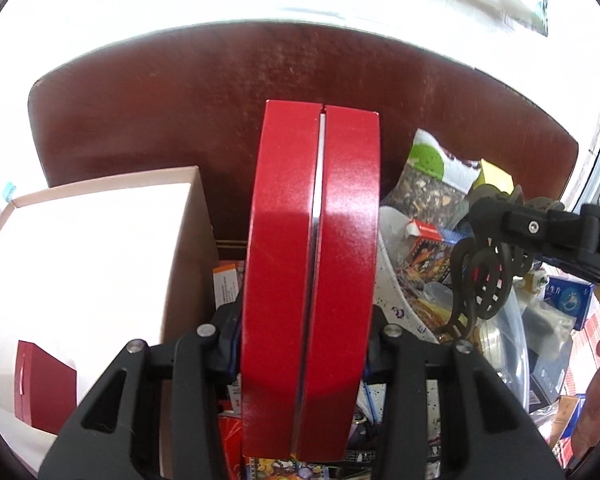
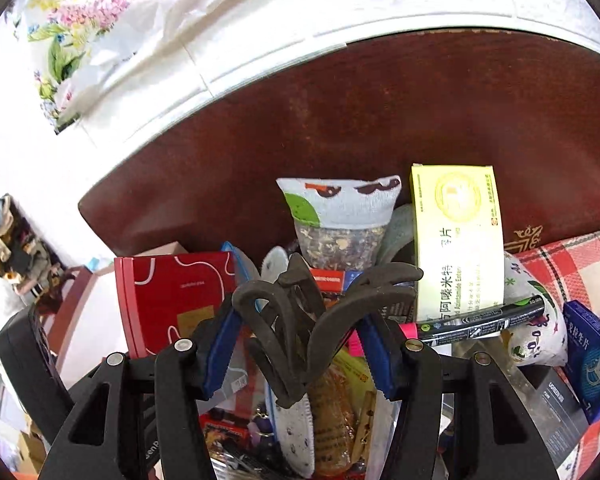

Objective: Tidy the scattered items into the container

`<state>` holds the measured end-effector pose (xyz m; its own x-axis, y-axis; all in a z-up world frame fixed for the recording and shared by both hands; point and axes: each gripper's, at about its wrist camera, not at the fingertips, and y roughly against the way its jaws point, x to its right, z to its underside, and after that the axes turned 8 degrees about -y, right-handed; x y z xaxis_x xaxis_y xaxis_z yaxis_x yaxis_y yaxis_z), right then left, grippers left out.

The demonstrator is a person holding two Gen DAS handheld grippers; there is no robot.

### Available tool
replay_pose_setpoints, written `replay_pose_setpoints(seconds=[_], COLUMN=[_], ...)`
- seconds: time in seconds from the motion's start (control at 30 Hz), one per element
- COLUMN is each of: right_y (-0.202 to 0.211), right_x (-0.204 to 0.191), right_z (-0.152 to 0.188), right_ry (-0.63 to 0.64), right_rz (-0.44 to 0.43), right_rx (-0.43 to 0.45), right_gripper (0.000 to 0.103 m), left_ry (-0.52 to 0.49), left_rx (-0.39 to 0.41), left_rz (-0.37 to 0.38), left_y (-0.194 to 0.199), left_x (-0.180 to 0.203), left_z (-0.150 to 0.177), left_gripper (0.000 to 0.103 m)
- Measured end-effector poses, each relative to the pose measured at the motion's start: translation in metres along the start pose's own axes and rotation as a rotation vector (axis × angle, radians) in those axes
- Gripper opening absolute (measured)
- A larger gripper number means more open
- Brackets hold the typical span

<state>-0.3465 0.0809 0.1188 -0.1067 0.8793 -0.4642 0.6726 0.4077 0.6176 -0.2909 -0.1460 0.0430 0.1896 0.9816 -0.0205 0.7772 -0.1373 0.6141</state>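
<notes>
My left gripper (image 1: 306,328) is shut on a red box (image 1: 312,248), held on edge above the container of jumbled items. The same red box (image 2: 172,300) shows at the left in the right wrist view. My right gripper (image 2: 300,332) is shut on a black claw hair clip (image 2: 300,320) over the pile; it also shows in the left wrist view, where the right gripper (image 1: 488,276) is at the right with the hair clip (image 1: 480,284). The dark red container wall (image 1: 220,112) rises behind the pile, and shows too in the right wrist view (image 2: 340,128).
A white box (image 1: 84,264) stands left of the red box. In the pile lie a patterned pouch (image 2: 340,216), a yellow medicine box (image 2: 456,240), a black marker (image 2: 480,320) and a blue box (image 2: 592,356). A checked cloth (image 2: 572,264) is at the right.
</notes>
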Motion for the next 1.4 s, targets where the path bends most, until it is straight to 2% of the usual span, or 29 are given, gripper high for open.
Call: replay_pose_setpoints(seconds=[0.17, 0.27, 0.37, 0.5, 0.57, 0.63, 0.67, 0.73, 0.77, 0.9, 0.97, 1.13, 1.27, 1.3, 1.4], right_y=[0.012, 0.022, 0.019, 0.035, 0.043, 0.042, 0.041, 0.032, 0.027, 0.013, 0.01, 0.006, 0.005, 0.006, 0.01], right_x=[0.0, -0.002, -0.025, -0.049, -0.058, -0.073, -0.08, -0.095, -0.101, -0.116, -0.114, -0.104, -0.099, -0.095, -0.081], right_z=[-0.001, -0.002, 0.001, 0.004, 0.005, 0.009, 0.012, 0.018, 0.022, 0.031, 0.03, 0.027, 0.026, 0.024, 0.019], right_ry=[-0.001, -0.001, 0.017, 0.058, 0.076, 0.097, 0.107, 0.137, 0.149, 0.175, 0.169, 0.126, 0.118, 0.111, 0.084], right_rz=[-0.031, -0.079, -0.119, -0.231, -0.291, -0.34, -0.364, -0.397, -0.394, -0.363, -0.349, -0.376, -0.333, -0.325, -0.301], right_rx=[0.033, 0.053, 0.081, 0.125, 0.135, 0.134, 0.133, 0.102, 0.086, 0.049, 0.049, 0.05, 0.066, 0.074, 0.093], right_gripper=[0.059, 0.059, 0.059, 0.059, 0.059, 0.059, 0.059, 0.059, 0.059, 0.059, 0.059, 0.059, 0.059, 0.059, 0.059], left_ry=[0.022, 0.018, 0.02, 0.059, 0.066, 0.075, 0.081, 0.093, 0.091, 0.111, 0.103, 0.097, 0.067, 0.058, 0.019], left_rx=[0.079, 0.113, 0.136, 0.209, 0.241, 0.235, 0.233, 0.245, 0.231, 0.184, 0.169, 0.145, 0.099, 0.087, 0.026], left_rz=[0.003, -0.009, -0.027, -0.038, -0.067, -0.068, -0.063, -0.109, -0.118, -0.054, -0.051, -0.066, -0.017, -0.002, 0.052], left_y=[0.031, 0.05, 0.068, 0.101, 0.115, 0.127, 0.118, 0.121, 0.117, 0.099, 0.094, 0.083, 0.075, 0.072, 0.057], left_x=[-0.012, -0.018, -0.029, -0.046, -0.048, -0.058, -0.053, -0.067, -0.067, -0.068, -0.066, -0.064, -0.056, -0.054, -0.042], left_z=[-0.001, -0.002, 0.0, 0.003, 0.0, 0.002, -0.005, -0.002, -0.016, -0.017, -0.018, -0.021, -0.021, -0.021, -0.019], left_gripper=[0.041, 0.041, 0.041, 0.04, 0.04, 0.041, 0.04, 0.035, 0.034, 0.034, 0.034, 0.034, 0.034, 0.036, 0.053])
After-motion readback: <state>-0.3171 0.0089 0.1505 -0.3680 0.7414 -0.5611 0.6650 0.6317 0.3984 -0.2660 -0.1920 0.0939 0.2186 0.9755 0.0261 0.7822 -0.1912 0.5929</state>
